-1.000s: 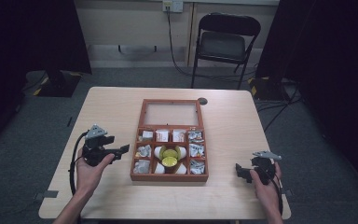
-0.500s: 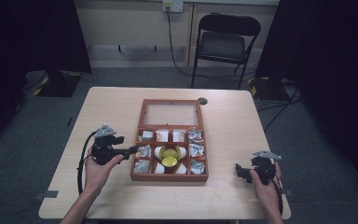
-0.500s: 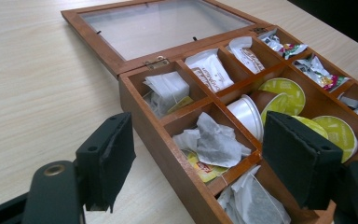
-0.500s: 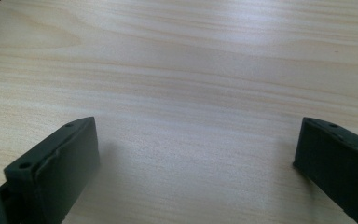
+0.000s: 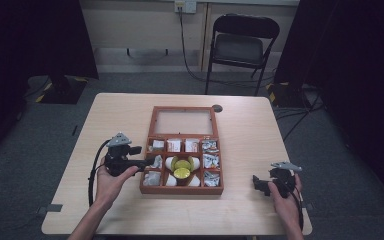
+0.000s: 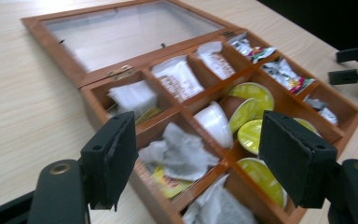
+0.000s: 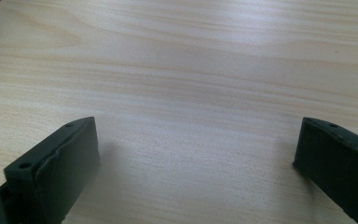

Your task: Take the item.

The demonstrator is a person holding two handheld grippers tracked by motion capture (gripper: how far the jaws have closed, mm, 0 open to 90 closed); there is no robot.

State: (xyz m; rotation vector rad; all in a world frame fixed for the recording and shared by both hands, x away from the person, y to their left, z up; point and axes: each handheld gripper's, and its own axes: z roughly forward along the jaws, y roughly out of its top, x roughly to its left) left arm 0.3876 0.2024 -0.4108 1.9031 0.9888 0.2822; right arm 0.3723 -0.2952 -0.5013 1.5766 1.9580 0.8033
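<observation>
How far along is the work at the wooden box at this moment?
Done: the wooden box lies with its glass lid flat open, its compartments filled with sachets and capsules. In hand: the left gripper, jaws open, is at the box's left edge, pointing at a white sachet. Left: nothing is gripped yet, and the right gripper sits open on the table, apart from the box.

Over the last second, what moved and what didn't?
The left gripper slid across the table toward the wooden box and now sits at its left edge, jaws open over the left-hand compartments of white packets; it has not gripped anything. The right gripper stayed on the table right of the box, jaws open and empty. The box, its glass lid and contents did not shift.
</observation>
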